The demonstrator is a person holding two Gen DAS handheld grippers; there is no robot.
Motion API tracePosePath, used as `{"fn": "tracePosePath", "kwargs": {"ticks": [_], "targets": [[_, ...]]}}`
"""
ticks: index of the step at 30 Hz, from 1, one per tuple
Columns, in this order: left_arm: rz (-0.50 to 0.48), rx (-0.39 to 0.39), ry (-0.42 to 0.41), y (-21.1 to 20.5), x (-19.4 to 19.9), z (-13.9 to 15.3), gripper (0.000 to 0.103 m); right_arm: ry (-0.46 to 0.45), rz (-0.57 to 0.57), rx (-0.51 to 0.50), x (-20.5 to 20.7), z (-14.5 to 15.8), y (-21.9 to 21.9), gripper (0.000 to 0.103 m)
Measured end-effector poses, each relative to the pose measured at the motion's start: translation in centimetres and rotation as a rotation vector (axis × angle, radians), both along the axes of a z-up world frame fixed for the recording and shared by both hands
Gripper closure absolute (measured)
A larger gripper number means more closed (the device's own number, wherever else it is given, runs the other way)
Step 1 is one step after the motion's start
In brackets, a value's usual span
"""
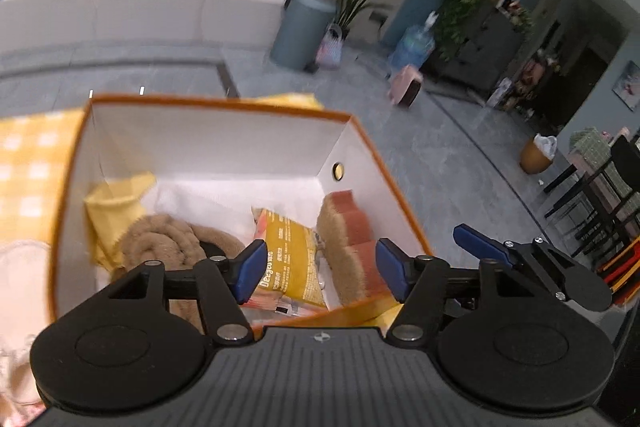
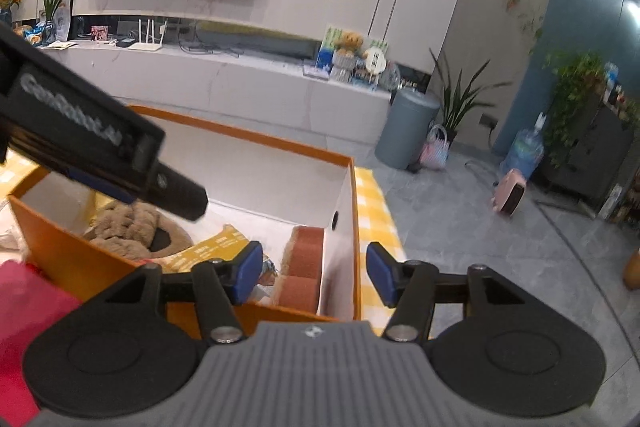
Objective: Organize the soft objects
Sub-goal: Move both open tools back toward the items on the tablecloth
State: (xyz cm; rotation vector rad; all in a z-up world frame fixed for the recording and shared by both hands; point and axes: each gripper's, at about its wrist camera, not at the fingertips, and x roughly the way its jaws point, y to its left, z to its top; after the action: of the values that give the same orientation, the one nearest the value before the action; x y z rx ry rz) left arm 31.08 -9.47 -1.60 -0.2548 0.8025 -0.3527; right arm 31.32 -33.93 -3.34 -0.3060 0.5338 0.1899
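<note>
Both grippers empty, jaws released: left gripper (image 1: 322, 273) over orange box (image 1: 224, 103), right gripper (image 2: 314, 275) at its lower-right rim. Prob btwn picks; next fetch pink item (image 2: 28, 311), lower left.

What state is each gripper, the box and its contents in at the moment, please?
left gripper: open, empty, above the box
right gripper: open, empty
orange box: lidless, partly filled
brown plush towel: rolled, inside
yellow snack packet: lying inside
sponges: stacked against the right wall
</note>
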Motion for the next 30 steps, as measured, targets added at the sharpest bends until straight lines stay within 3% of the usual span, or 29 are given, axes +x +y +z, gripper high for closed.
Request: {"fn": "tracePosePath", "kwargs": {"ticks": [6,16,23,30], "targets": [[-0.037,0.034,-0.049,0.2,-4.6,1.6,0.030,0.014,-0.010,0.044,-4.7,2.0,1.0,0.041],[-0.031,0.039,-0.098,3.0,-12.5,2.4,0.029,0.133,-0.079,0.198,-13.2,2.6,2.5,0.038],[-0.030,0.000,0.029,5.3,-16.3,1.0,0.029,0.277,-0.098,0.272,-17.4,0.5,4.8,0.036],[0.016,0.055,0.099,8.4,-18.8,-1.6,0.029,0.349,-0.024,0.268,-19.6,-1.7,8.6,0.033]]}}
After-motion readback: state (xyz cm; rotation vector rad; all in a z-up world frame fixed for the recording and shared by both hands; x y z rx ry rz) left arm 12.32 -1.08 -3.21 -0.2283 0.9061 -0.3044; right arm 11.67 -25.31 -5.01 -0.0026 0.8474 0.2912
